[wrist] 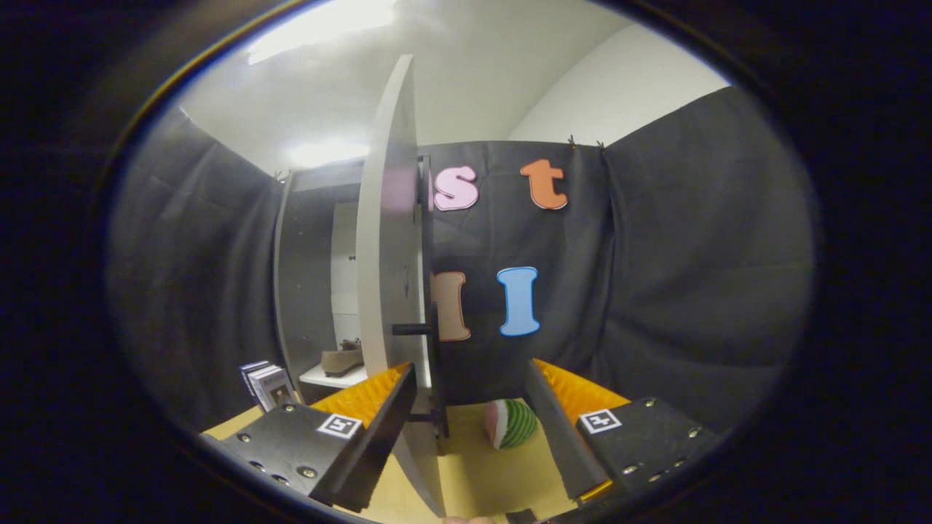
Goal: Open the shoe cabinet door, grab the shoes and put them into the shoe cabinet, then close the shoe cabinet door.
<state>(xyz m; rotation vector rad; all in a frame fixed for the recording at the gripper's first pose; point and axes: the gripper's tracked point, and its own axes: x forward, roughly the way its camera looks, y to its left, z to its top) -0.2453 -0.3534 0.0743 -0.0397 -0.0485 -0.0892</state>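
Observation:
The shoe cabinet [306, 291] stands beyond my left finger with its white door [386, 255] swung out toward me, seen almost edge-on. A black bar handle [435, 342] runs down the door's right side. Inside, a tan shoe [342, 358] rests on a white shelf [331, 376]. My gripper [470, 375] is open, its fingers wide apart. The door's lower edge and the handle sit between the fingers, close against the left finger [386, 422]; the right finger [557, 429] stands apart from them.
A small striped watermelon-like ball [512, 423] lies on the yellow tabletop [473, 473] between the fingers, right of the door. A few books [266, 384] stand left of the cabinet. Black cloth walls close in the booth.

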